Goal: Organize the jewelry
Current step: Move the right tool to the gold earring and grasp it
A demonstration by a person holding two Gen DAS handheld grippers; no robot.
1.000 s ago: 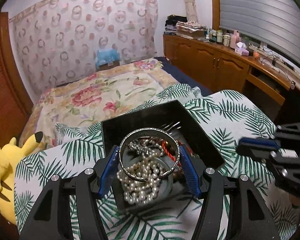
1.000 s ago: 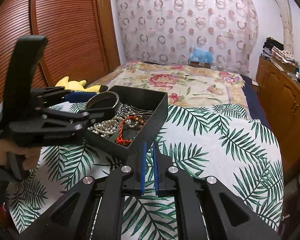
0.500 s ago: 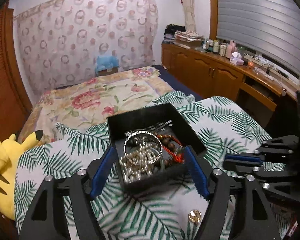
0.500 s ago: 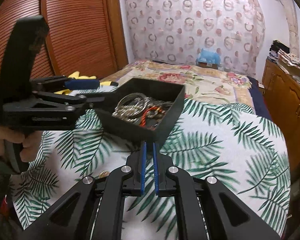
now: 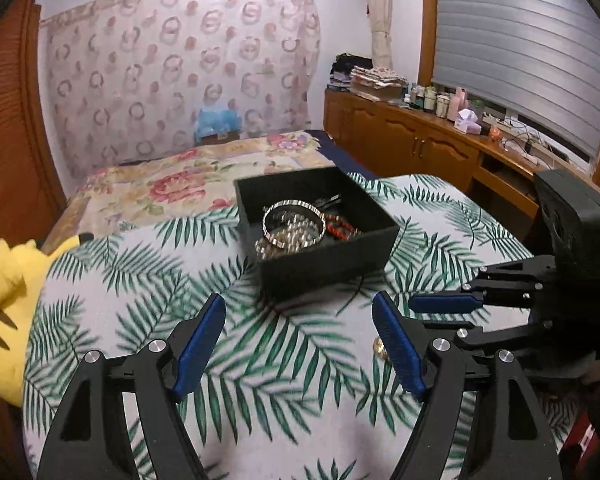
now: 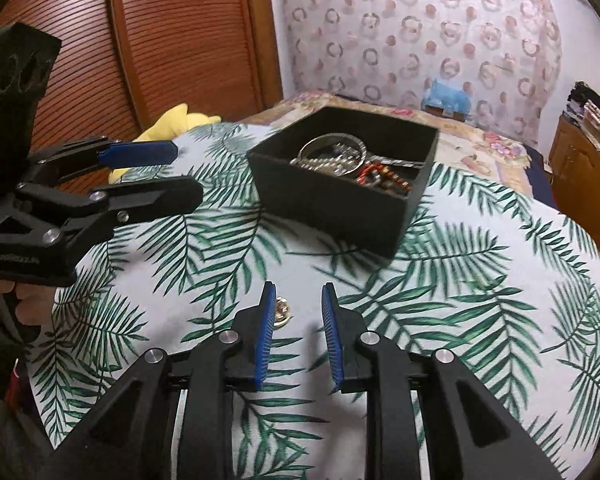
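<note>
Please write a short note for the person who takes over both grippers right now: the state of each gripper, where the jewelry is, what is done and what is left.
Left gripper: open, empty, above the leaf-print cloth, short of the black box.
Right gripper: open, empty, low over the cloth.
Done: the silver bangle lies in the box on the pearls, beside the red bead bracelet.
Left: a small gold piece lies on the cloth, just beside the right gripper's left finger. It probably goes into the box next; the right gripper is nearest.
</note>
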